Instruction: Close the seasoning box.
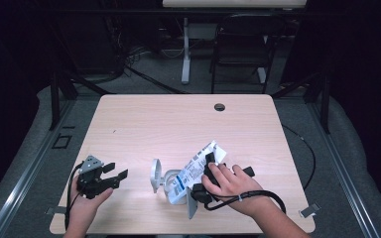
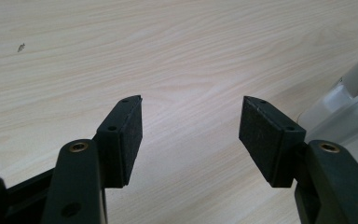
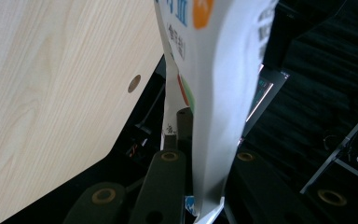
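Pale wood grain covers the table (image 1: 144, 119), where a person works with a two-jaw gripper in each hand. At the near left corner, the left gripper (image 1: 118, 177) rests low over the tabletop, its jaws spread wide with nothing between them; its own view shows the two black pads (image 2: 128, 135) apart above bare wood. Near the middle, a white plastic dispenser-like fitting (image 1: 159, 177) lies on the table, touching the lower end of a white printed pouch (image 1: 193, 171) with blue lettering. The pouch slants up toward the right. On the right, the right gripper (image 1: 209, 166) is clamped on the pouch, the flat packet (image 3: 214, 93) pinched tight between its closed jaws. A black cable (image 1: 258, 194) loops around the right wrist.
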